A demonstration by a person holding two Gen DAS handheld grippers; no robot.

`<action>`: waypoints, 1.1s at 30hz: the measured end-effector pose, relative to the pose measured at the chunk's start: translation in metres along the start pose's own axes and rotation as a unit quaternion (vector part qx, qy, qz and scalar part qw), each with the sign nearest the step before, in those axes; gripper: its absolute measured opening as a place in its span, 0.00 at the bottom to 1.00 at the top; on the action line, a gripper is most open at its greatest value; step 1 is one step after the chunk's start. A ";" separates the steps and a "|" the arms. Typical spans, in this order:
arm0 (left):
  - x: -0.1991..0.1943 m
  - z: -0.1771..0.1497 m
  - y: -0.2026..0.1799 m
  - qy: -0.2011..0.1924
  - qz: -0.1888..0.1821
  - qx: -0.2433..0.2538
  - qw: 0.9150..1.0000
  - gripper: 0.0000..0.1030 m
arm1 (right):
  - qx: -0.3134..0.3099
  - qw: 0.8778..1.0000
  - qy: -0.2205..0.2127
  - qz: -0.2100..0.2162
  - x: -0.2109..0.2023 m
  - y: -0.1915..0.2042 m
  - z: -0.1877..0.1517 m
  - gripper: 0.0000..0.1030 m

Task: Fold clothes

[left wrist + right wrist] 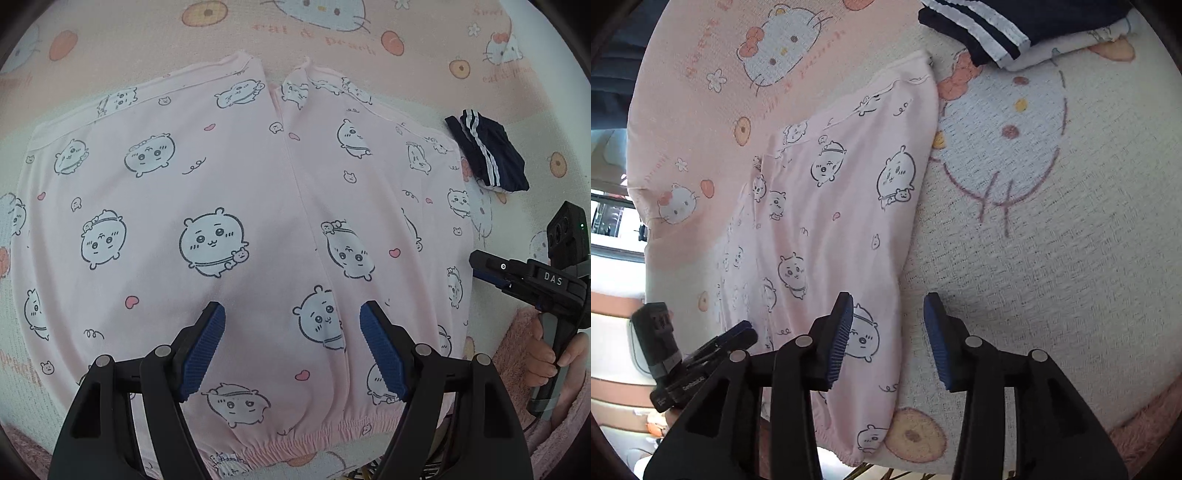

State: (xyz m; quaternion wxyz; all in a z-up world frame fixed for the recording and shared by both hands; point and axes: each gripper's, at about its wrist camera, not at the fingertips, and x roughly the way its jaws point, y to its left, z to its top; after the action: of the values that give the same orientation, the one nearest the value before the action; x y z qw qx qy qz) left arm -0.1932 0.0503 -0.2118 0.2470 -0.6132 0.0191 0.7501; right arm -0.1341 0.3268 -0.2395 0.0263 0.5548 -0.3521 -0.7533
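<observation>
Pink pyjama shorts (236,206) printed with round cartoon faces lie flat on the bed cover, elastic waistband (332,432) nearest me and both legs pointing away. My left gripper (293,326) hangs open just above the waist end, with nothing between its blue pads. In the right wrist view the same shorts (827,221) run along the left. My right gripper (891,326) stands open over their right edge, one fingertip (844,325) above the cloth and the other above the bare cover. Each gripper also shows in the other's view: the right gripper (480,266) and the left gripper (744,332).
The bed cover (369,33) is pink and cream with cat and peach prints. A folded navy garment with white stripes (487,155) lies beyond the shorts' right side, also showing as the navy garment (979,29). A hand (546,354) and fluffy pink sleeve grip the right gripper's handle.
</observation>
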 end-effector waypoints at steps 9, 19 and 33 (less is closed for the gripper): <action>0.008 0.008 -0.006 -0.002 0.003 0.011 1.000 0.76 | -0.107 0.991 -0.011 -0.086 0.026 0.036 0.005 0.05; 0.014 0.018 -0.027 -0.003 0.007 0.049 0.999 0.76 | -0.098 0.985 -0.020 -0.137 0.006 0.014 -0.003 0.05; 0.018 0.013 -0.016 0.002 -0.008 0.022 1.000 0.76 | -0.031 0.996 0.033 0.078 0.056 0.012 0.021 0.02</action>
State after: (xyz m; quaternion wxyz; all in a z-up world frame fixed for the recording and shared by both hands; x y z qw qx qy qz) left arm -0.2004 0.0751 -0.2207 0.2664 -0.6094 0.0313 0.7461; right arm -0.1778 0.3043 -0.2756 0.1130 0.5490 -0.3699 -0.7409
